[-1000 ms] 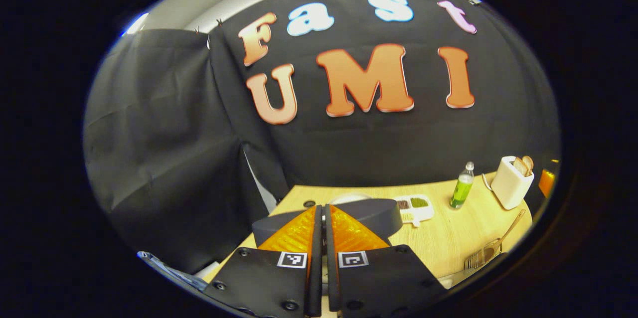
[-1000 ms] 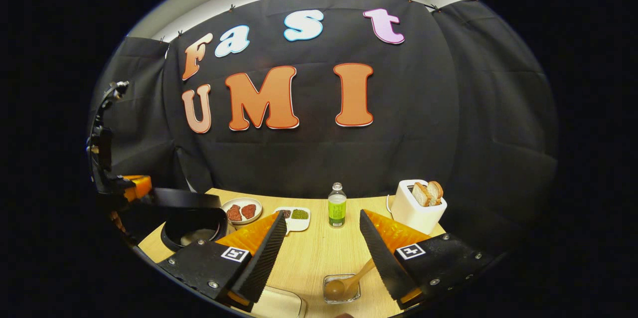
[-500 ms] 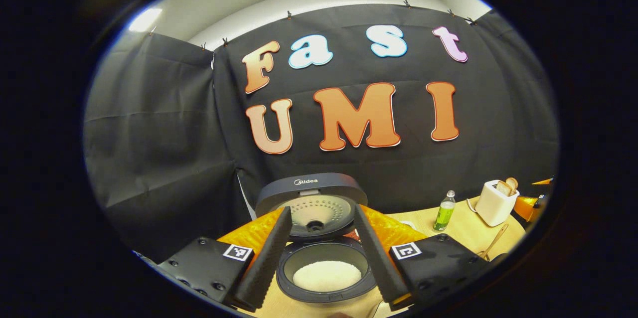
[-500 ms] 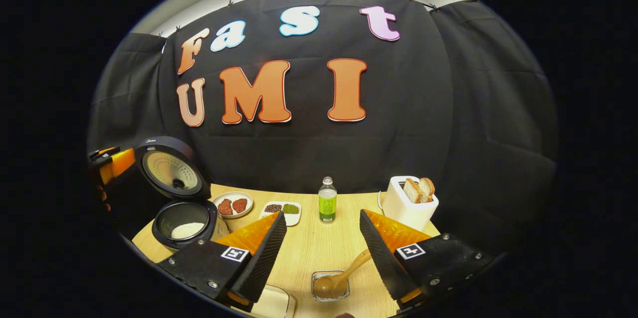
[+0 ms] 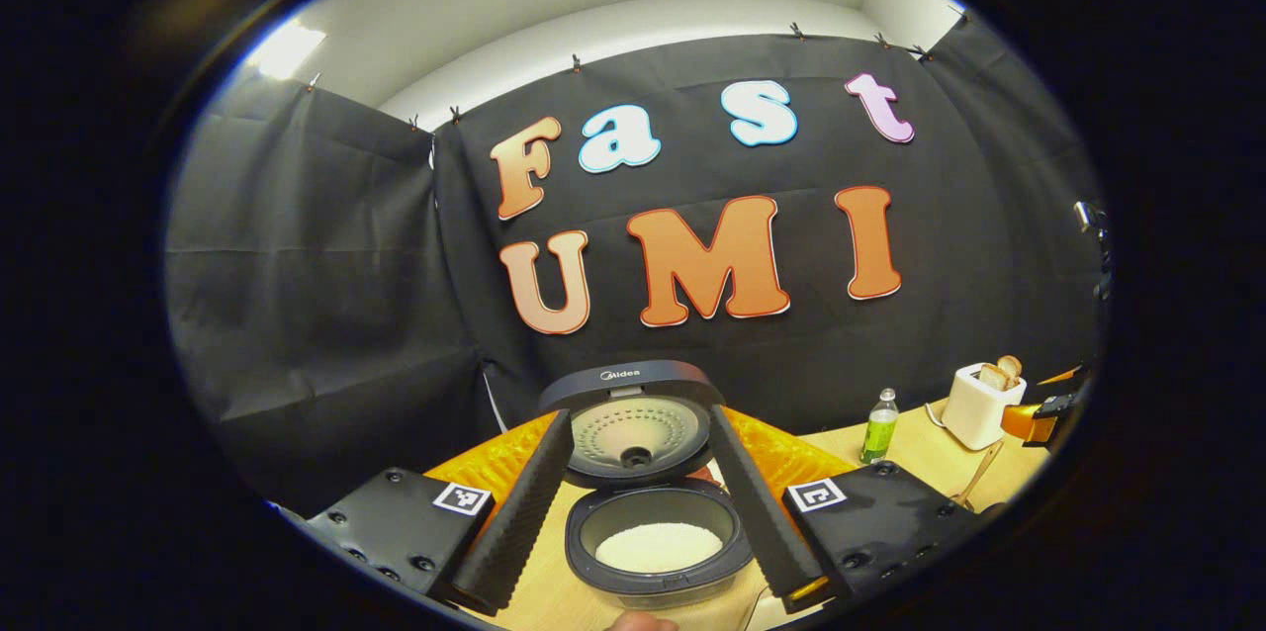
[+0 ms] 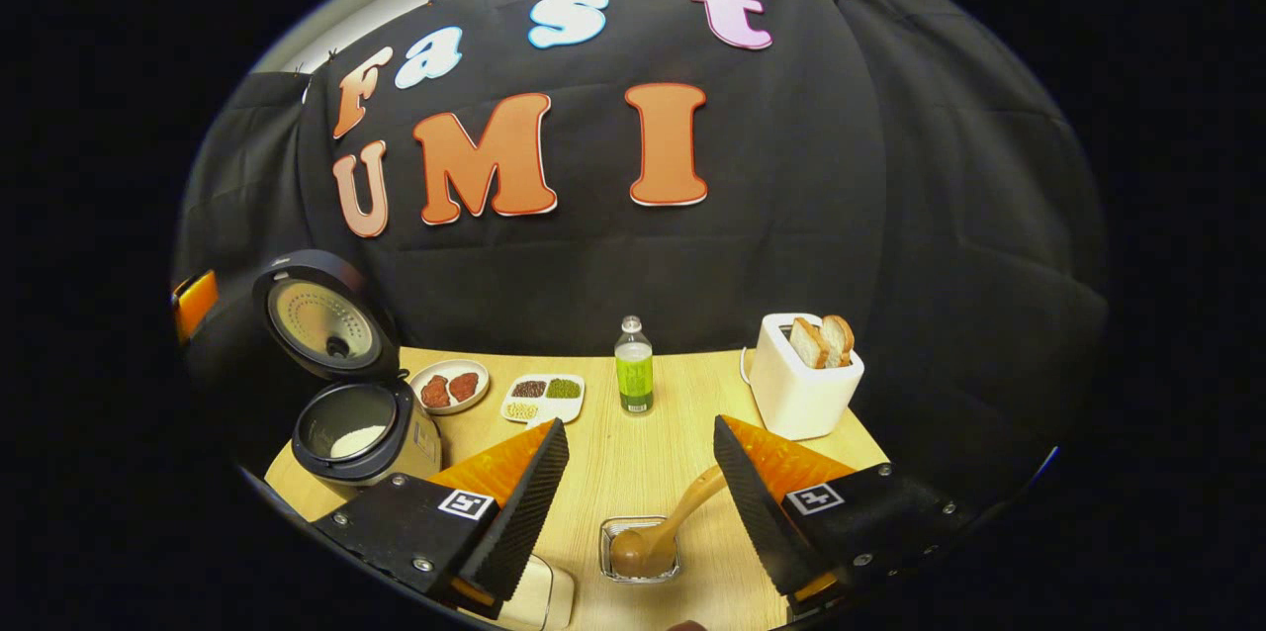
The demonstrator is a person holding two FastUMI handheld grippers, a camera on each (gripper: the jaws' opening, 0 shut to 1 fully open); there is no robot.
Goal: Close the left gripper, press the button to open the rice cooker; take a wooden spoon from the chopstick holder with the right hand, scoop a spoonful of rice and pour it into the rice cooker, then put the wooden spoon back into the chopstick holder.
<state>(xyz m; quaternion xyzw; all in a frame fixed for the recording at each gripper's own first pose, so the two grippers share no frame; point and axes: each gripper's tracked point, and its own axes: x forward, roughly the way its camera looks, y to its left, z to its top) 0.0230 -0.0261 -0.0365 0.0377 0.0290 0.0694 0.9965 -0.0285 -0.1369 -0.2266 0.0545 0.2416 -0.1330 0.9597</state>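
Since 1 s ago the rice cooker (image 6: pixel 361 423) lid has sprung up and the left gripper (image 5: pixel 638 502) has spread open. The right gripper (image 6: pixel 638 488), open and empty, hangs over the wooden spoon (image 6: pixel 658 532), dead ahead (bowl in the chopstick holder (image 6: pixel 639 552), handle slanting up-right).
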